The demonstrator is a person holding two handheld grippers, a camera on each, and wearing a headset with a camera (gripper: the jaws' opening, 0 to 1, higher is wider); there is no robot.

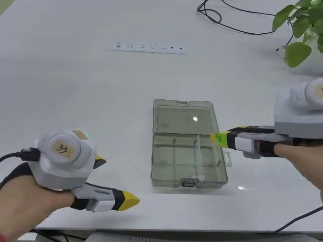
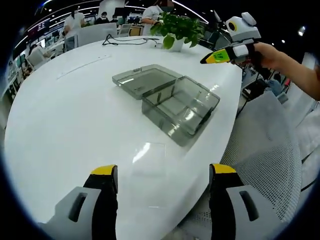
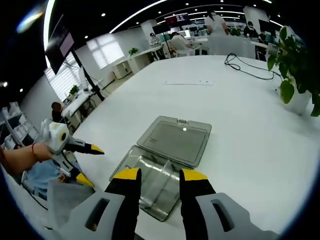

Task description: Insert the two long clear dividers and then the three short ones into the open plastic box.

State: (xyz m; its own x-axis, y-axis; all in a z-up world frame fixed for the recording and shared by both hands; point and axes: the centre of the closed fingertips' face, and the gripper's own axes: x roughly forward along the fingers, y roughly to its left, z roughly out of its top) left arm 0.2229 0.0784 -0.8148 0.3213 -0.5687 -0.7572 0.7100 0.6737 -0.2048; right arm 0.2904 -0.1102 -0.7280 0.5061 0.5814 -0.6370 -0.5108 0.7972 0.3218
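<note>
The open plastic box [image 1: 187, 162] lies mid-table with its lid [image 1: 184, 116] flat behind it. Clear dividers [image 1: 198, 156] stand inside it, one long and some short ones. The box [image 2: 182, 105] is also in the left gripper view, and the box [image 3: 152, 182] lies just beyond my right jaws. My right gripper [image 1: 220, 138] hovers over the box's right rim, narrowly open and holding nothing. My left gripper [image 1: 115, 181] is wide open near the table's front left, well apart from the box. A clear flat piece [image 2: 150, 156] lies on the table ahead of it.
A white power strip [image 1: 149, 47] lies at the back, with a black cable [image 1: 227, 17] and a green plant [image 1: 300, 30] at the back right. A faint clear piece [image 1: 247, 187] lies right of the box's front corner. The table edge [image 1: 202, 229] is near.
</note>
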